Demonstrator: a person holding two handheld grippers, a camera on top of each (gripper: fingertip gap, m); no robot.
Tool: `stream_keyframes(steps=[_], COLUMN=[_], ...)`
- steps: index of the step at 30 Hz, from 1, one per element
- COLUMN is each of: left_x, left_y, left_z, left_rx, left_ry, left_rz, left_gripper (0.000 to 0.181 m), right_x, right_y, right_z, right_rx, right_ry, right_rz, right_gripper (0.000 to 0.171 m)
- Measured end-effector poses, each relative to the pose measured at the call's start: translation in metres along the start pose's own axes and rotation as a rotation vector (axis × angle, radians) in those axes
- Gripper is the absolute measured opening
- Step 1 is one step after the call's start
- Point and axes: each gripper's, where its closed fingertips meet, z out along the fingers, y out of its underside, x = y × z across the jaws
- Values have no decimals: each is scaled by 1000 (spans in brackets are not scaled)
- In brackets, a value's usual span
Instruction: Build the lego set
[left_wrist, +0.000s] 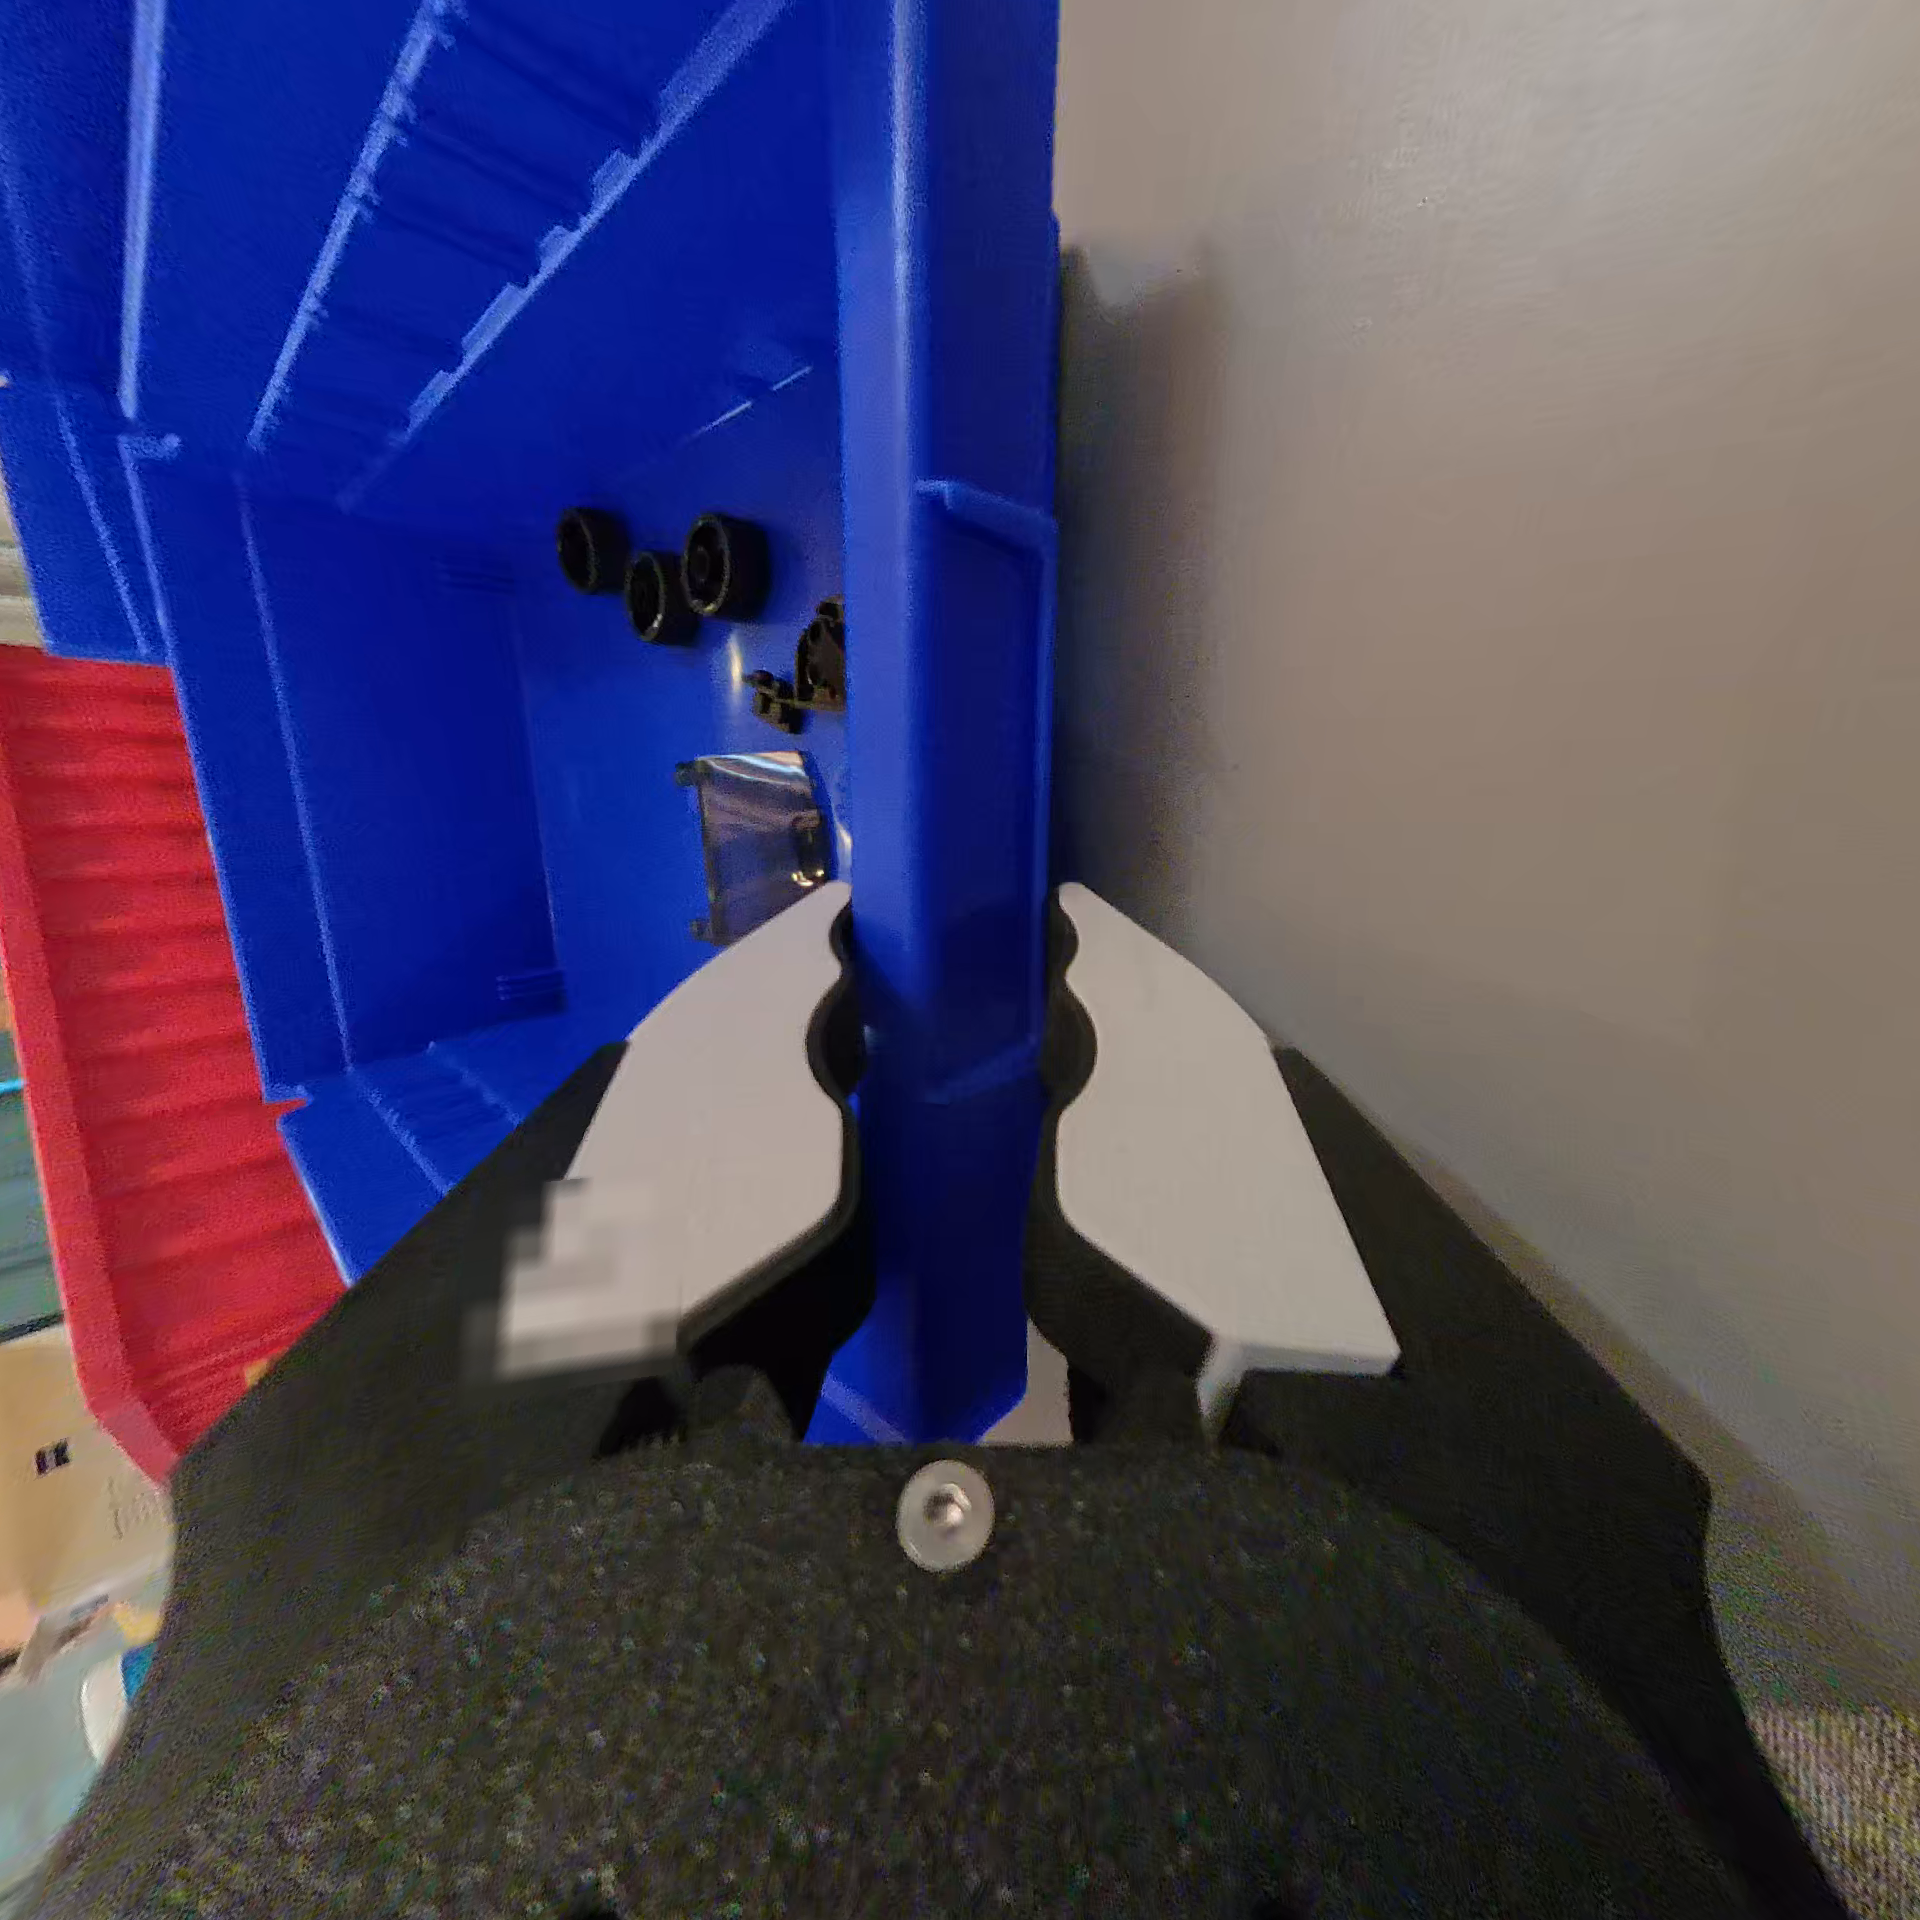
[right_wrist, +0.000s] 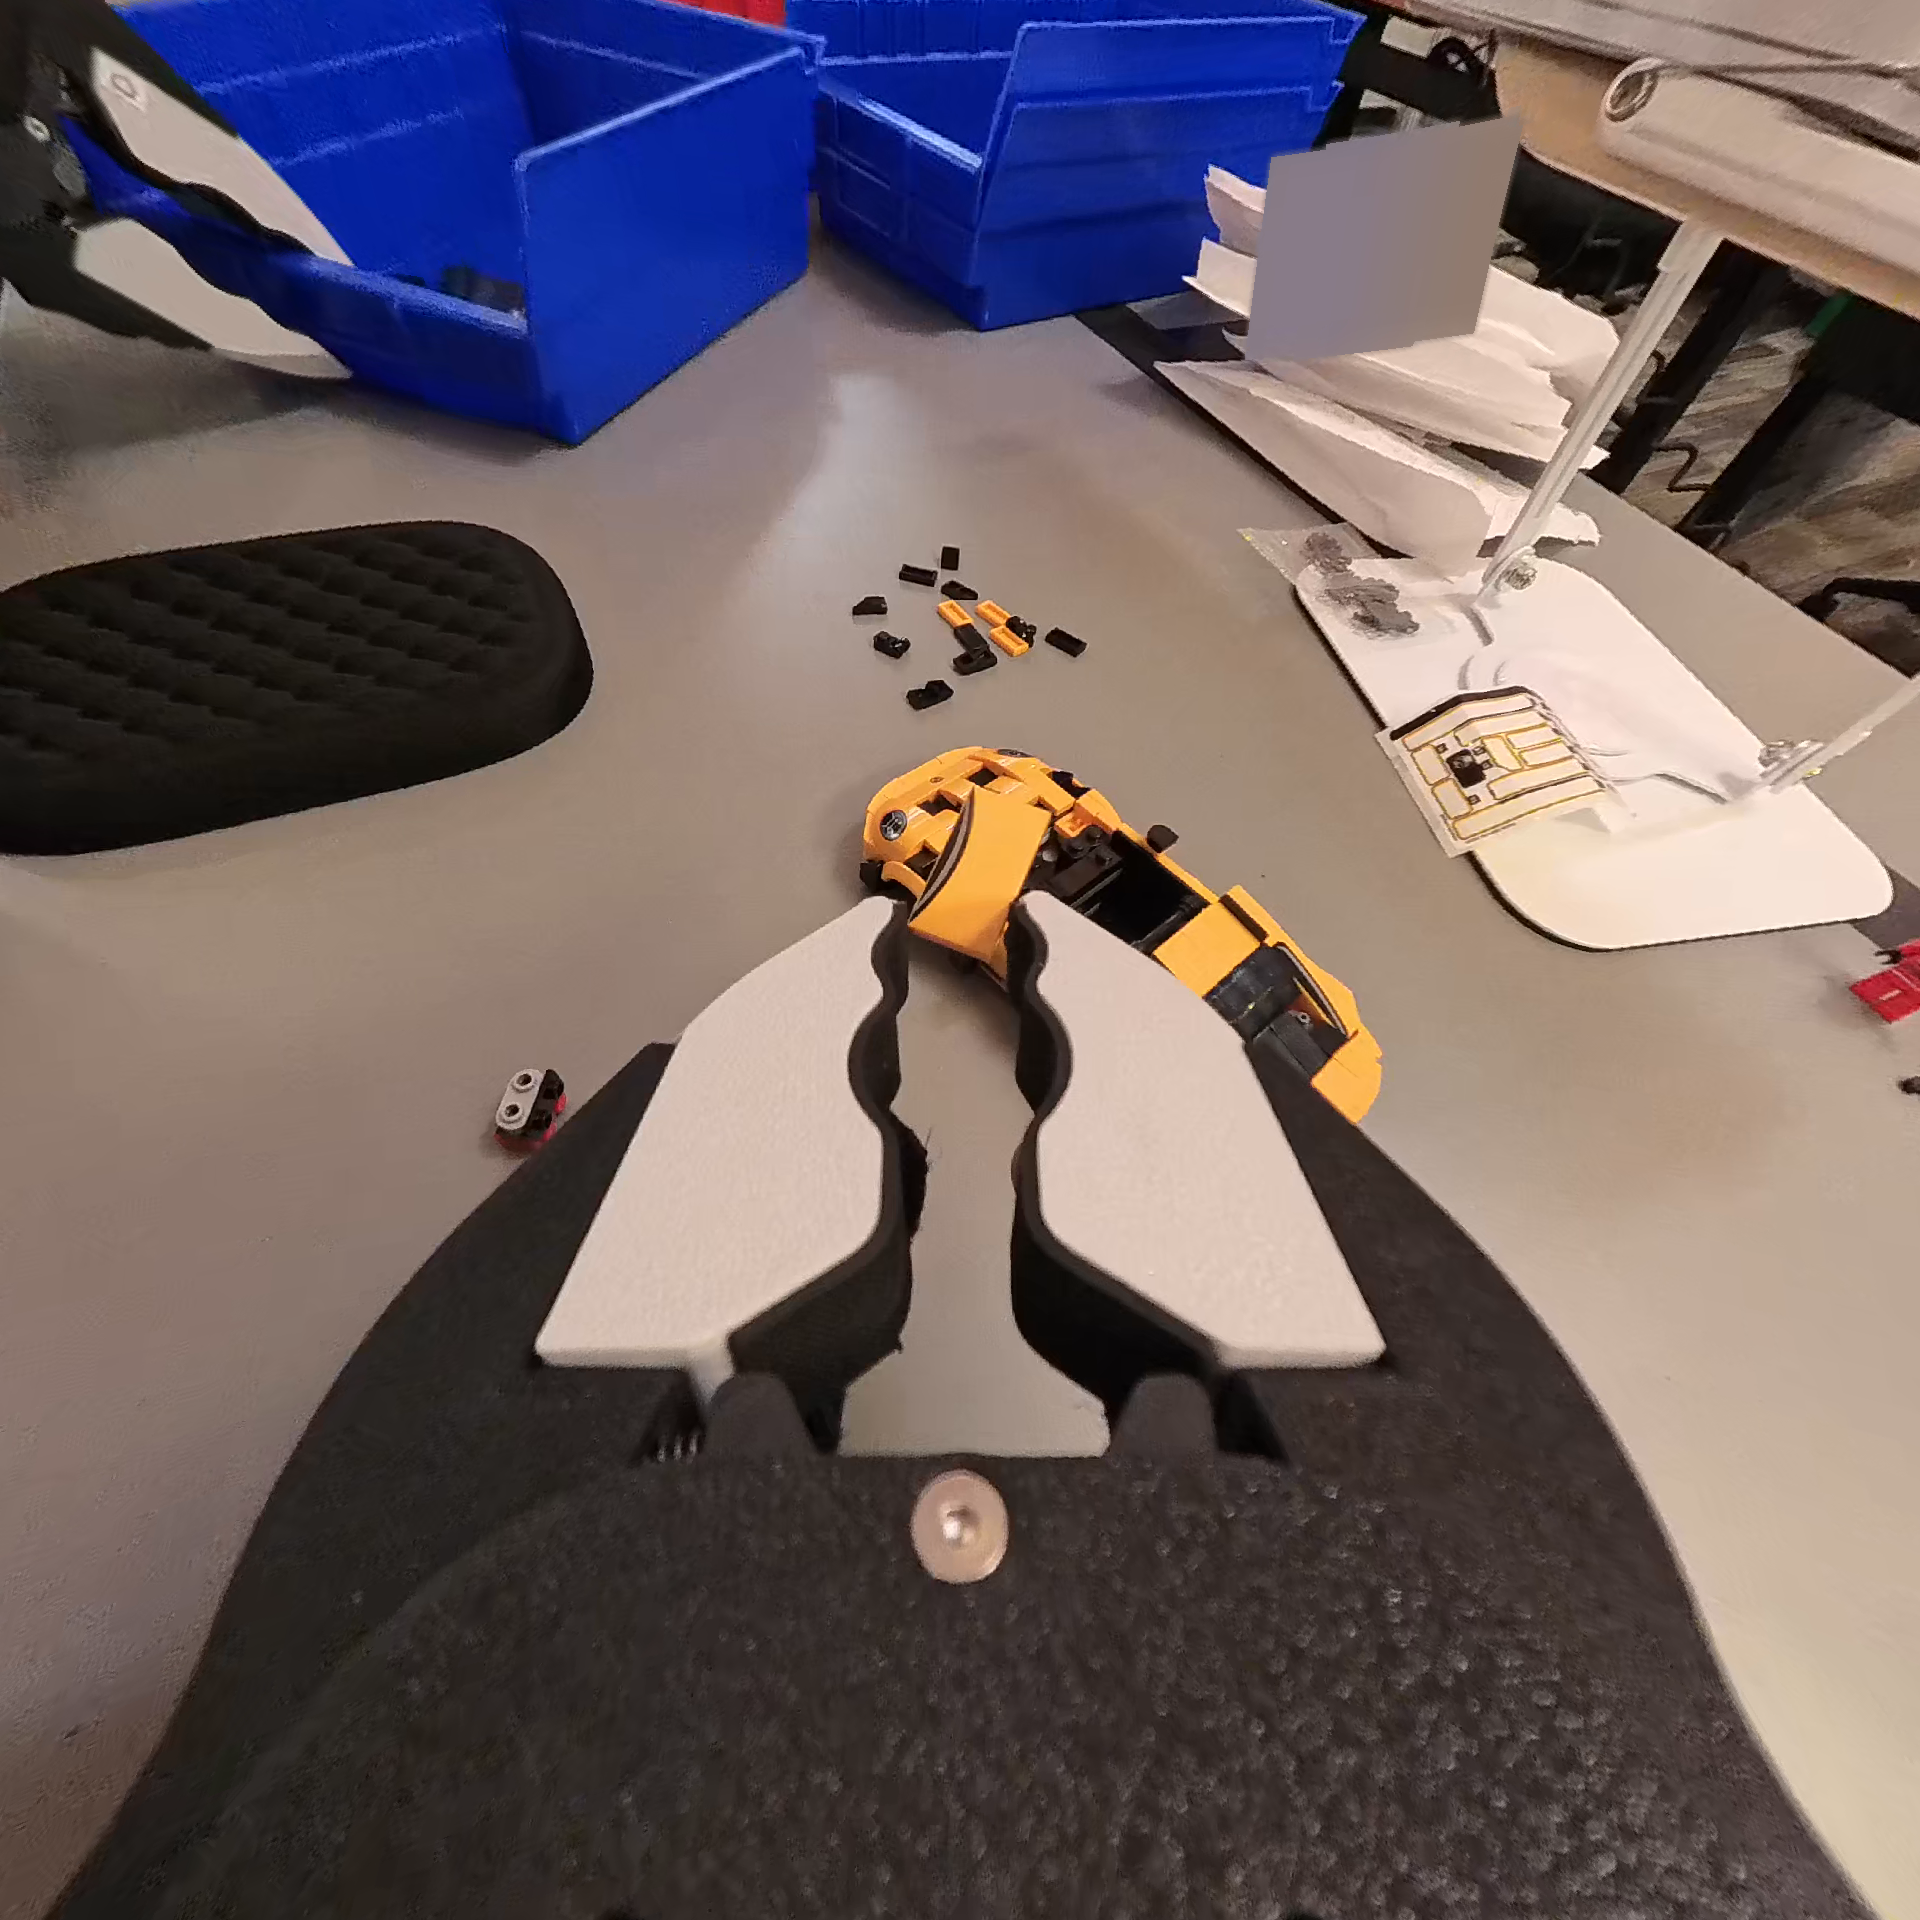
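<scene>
My left gripper (left_wrist: 951, 914) is shut on the side wall of a blue bin (left_wrist: 935, 623) and the bin is tipped. Inside it lie three black wheels (left_wrist: 655, 582), small black parts (left_wrist: 810, 665) and a clear windscreen piece (left_wrist: 753, 831). In the right wrist view the left gripper (right_wrist: 208, 239) shows at the top left on that bin (right_wrist: 644, 239). My right gripper (right_wrist: 961, 914) is closed around the front side of the orange lego car (right_wrist: 1226, 945) lying on the grey table. Loose black and orange pieces (right_wrist: 977, 623) lie beyond the car.
A black foam pad (right_wrist: 260, 675) lies at the left. A small grey and red piece (right_wrist: 528, 1110) sits by my right gripper. A second blue bin (right_wrist: 1039, 166) stands at the back. Papers (right_wrist: 1403, 416) and a white stand base (right_wrist: 1662, 862) are at the right. A red bin (left_wrist: 125, 987) is left of the blue one. The grippers' ends are close to 45 cm from one another.
</scene>
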Motion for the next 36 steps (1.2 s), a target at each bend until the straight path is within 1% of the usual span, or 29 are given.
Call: stream_keyframes(steps=[3, 5, 8, 11, 12, 13, 15, 16, 17, 19, 20, 21, 24, 26, 27, 31, 34, 36], left_x=[-8, -12, -5, 0, 1, 0, -4, -8, -11, -7, 0, 13, 67, 104, 121, 165, 185, 194], left_y=[-1, -3, -4, -8, -9, -11, -18, -27, -44, -94, -123, -151, -220, -254, -268, -306, -328, -336], left_z=[-4, -2, 7, 12, 10, 6, -10, -22, -35, -67, -82, -93, -110, -111, -109, -88, -83, -81], left_rx=[29, 52, 31, 34, 33, 40, 71, 114, 193, 417, 529, 618, 757, 783, 784, 751, 773, 775], left_ry=[60, 62, 63, 75, 93, 98, 107, 102, 103, 170, 233, 327, 606, 760, 813, 896, 987, 1034], left_rz=[-34, -53, -29, -63, -80, -100, -137, -163, -188, -229, -242, -238, -133, -34, 20, 232, 316, 363], left_gripper=[32, 31, 31, 31, 33, 40, 50, 52, 46, 36, 28, 25, 28, 31, 33, 35, 35, 37], right_x=[0, 0, 0, -4, -6, -8, -14, -17, -20, -28, -34, -41, -64, -72, -76, -87, -94, -99], right_y=[1, 1, 1, 3, 5, 7, 11, 14, 18, 25, 27, 29, 34, 41, 43, 48, 55, 59], right_z=[-4, -5, -7, -9, -9, -10, -12, -13, -14, -15, -15, -14, -12, -10, -9, -4, 2, 5], right_rx=[9, 19, 27, 24, 18, 9, -7, -17, -36, -75, -91, -105, -123, -151, -165, -210, -252, -270], right_ry=[5, 5, 7, -1, -4, -3, -6, -5, -2, -2, -14, -30, -102, -143, -169, -256, -283, -298], right_rz=[6, 17, 29, 33, 31, 28, 27, 29, 28, 18, 21, 22, -24, -62, -67, -78, -102, -109], right_gripper=[18, 18, 18, 18, 18, 18, 18, 18, 18, 18, 18, 18, 18, 18, 18, 18, 18, 18])
